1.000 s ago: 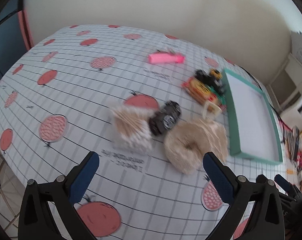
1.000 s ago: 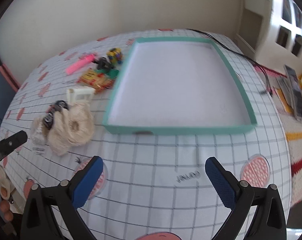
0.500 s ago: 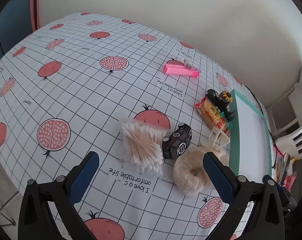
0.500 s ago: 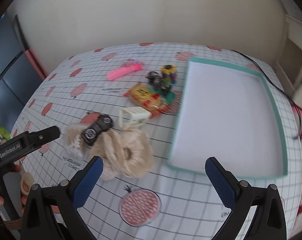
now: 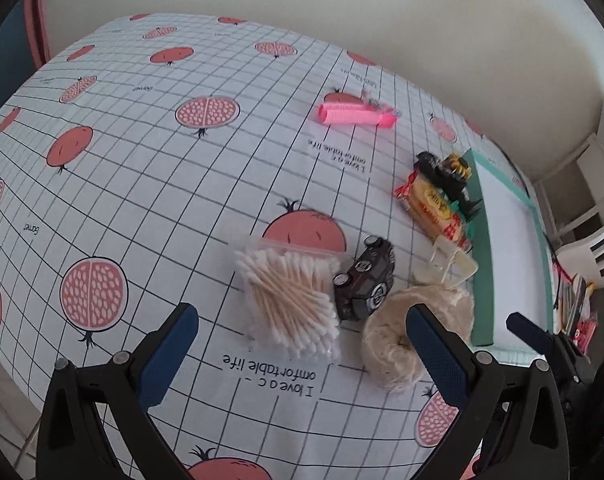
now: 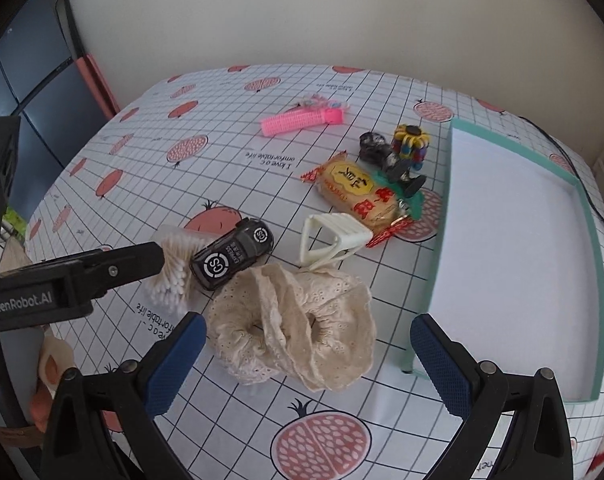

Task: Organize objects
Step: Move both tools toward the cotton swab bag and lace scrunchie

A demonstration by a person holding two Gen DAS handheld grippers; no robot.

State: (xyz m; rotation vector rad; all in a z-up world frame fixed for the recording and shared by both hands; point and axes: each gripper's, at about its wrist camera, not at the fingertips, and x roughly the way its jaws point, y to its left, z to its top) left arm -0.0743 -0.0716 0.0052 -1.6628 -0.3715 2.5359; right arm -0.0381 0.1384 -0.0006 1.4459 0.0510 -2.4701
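While both hand-held grippers hang above the near edge of the tabletop (image 5: 149, 168), nothing is between their fingers. Left hand-held gripper (image 5: 302, 356): jaws spread wide, empty, above the swabs (image 5: 289, 300). Right hand-held gripper (image 6: 308, 364): jaws spread wide, empty, above the scrunchie (image 6: 297, 328). In the right view the left gripper's black arm crosses from the left edge, its tip over the swabs, with part of a hand (image 6: 41, 384) below it.

Tabletop cloth: white grid, pomegranate print.

Items lie in a loose cluster left of the tray (image 6: 518, 248):
- Swabs in a clear packet, flat, nearest the left side.
- Toy car (image 6: 231, 254), dark, touching the swabs' right edge and just beside the scrunchie.
- Scrunchie, cream lace, crumpled, nearest the front edge, near the tray's front corner.
- White clip (image 6: 334, 240), just behind the scrunchie, touching it or nearly so; cannot tell which.
- Snack pack (image 6: 358, 192), yellow and red, behind the clip, lying at a slant.
- Black toy (image 6: 386, 158), touching the snack pack's far end.
- Beaded piece (image 6: 410, 144), yellow and multicoloured, right beside the black toy, near the tray's wall.
- Pink roller (image 6: 297, 122), alone, farther back, well apart from the cluster, with a small pastel thing at its far end, too small to tell.

Tray: teal rim, white floor, nothing inside. It sits right of the cluster.
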